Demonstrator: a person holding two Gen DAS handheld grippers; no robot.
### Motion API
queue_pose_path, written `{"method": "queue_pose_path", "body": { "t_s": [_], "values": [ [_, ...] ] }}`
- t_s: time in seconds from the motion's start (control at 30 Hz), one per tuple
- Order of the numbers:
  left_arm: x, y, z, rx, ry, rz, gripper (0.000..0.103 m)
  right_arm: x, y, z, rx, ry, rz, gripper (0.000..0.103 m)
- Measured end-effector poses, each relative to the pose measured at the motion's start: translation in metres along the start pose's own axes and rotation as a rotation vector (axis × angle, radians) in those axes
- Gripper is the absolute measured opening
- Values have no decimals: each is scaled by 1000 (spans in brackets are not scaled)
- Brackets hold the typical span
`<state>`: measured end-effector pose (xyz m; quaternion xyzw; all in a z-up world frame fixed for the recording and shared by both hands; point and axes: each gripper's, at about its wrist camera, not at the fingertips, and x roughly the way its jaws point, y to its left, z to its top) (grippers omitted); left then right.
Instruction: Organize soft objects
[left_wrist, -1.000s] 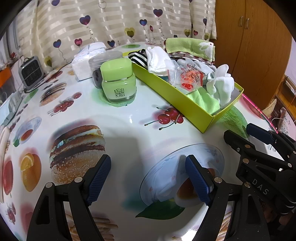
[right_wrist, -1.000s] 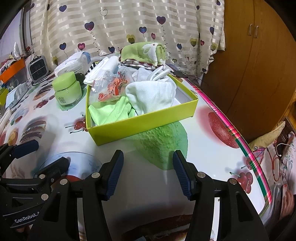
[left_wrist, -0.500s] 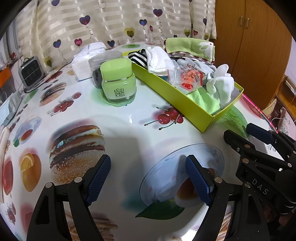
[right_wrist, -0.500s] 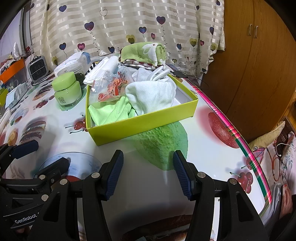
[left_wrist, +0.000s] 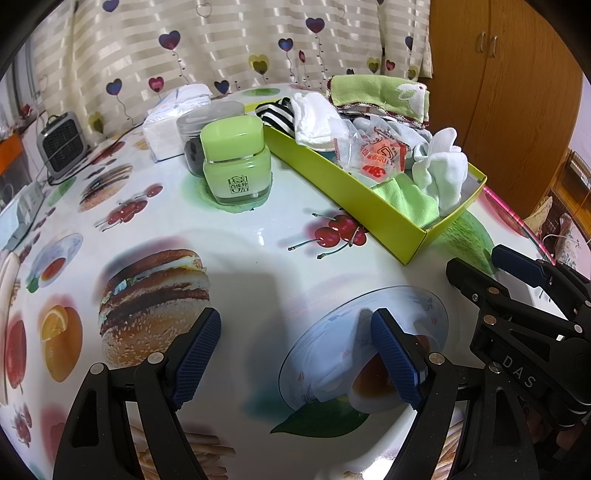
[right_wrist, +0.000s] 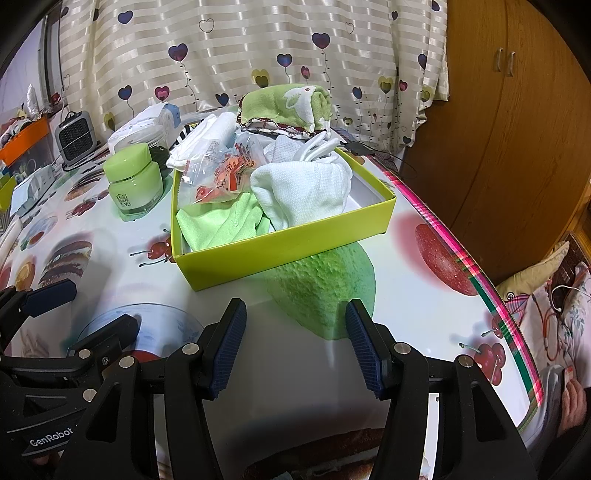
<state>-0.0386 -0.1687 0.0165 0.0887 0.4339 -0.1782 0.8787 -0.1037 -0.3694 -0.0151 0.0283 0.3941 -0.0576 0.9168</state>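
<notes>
A yellow-green box (right_wrist: 295, 242) (left_wrist: 354, 192) on the table holds soft items: a white cloth (right_wrist: 303, 192) (left_wrist: 441, 173), a light green cloth (right_wrist: 221, 223) (left_wrist: 406, 201), a clear packet with red print (right_wrist: 225, 173) (left_wrist: 373, 155), white socks (left_wrist: 312, 120) and a striped black-and-white item (left_wrist: 275, 112). A rolled green towel (right_wrist: 286, 105) (left_wrist: 380, 94) lies at the box's far end. My left gripper (left_wrist: 295, 354) is open and empty, low over the table. My right gripper (right_wrist: 295, 343) is open and empty, just in front of the box.
A green jar (left_wrist: 234, 162) (right_wrist: 133, 181) and a grey-lidded jar (left_wrist: 207, 125) stand left of the box. A tissue pack (left_wrist: 173, 118) and a small heater (left_wrist: 62, 144) sit further back. The table edge (right_wrist: 491, 295) runs on the right, with a wooden cabinet (right_wrist: 517, 110) beyond.
</notes>
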Motion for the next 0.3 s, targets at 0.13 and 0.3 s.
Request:
{"method": "queue_pose_path", "body": {
  "t_s": [0.13,0.3],
  "values": [
    [0,-1,0,1,0,1,84,0,0,0,0,0,0,57],
    [0,0,0,1,0,2,84,0,0,0,-1,1,0,57]
  ]
}}
